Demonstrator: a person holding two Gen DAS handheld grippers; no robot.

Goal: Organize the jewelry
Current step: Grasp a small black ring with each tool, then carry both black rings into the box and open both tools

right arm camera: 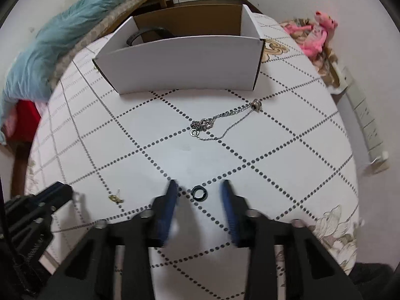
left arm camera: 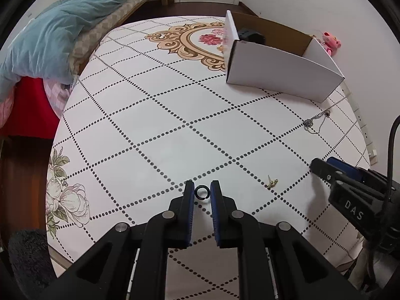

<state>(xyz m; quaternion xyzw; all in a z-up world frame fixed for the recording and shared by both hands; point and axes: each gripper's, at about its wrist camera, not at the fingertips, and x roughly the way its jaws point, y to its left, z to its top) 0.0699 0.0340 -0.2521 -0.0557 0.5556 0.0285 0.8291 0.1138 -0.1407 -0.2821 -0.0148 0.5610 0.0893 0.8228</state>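
In the left wrist view a small black ring (left arm camera: 202,192) lies on the tablecloth between the fingertips of my left gripper (left arm camera: 202,192), whose jaws stand narrowly open around it. In the right wrist view another black ring (right arm camera: 199,193) lies between the open jaws of my right gripper (right arm camera: 200,190), which is blurred. A silver chain necklace (right arm camera: 220,122) lies ahead of it, also seen in the left wrist view (left arm camera: 315,122). A small gold earring (left arm camera: 272,183) lies between the two grippers and shows in the right wrist view (right arm camera: 115,197). The white cardboard box (right arm camera: 180,67) stands beyond, holding a dark bracelet (right arm camera: 150,33).
The round table (left arm camera: 150,115) has a dotted white cloth with flower prints. A bed with a blue quilt (left arm camera: 55,30) is on the left. A pink plush toy (right arm camera: 315,35) and a power strip (right arm camera: 362,115) lie at the table's right edge by the wall.
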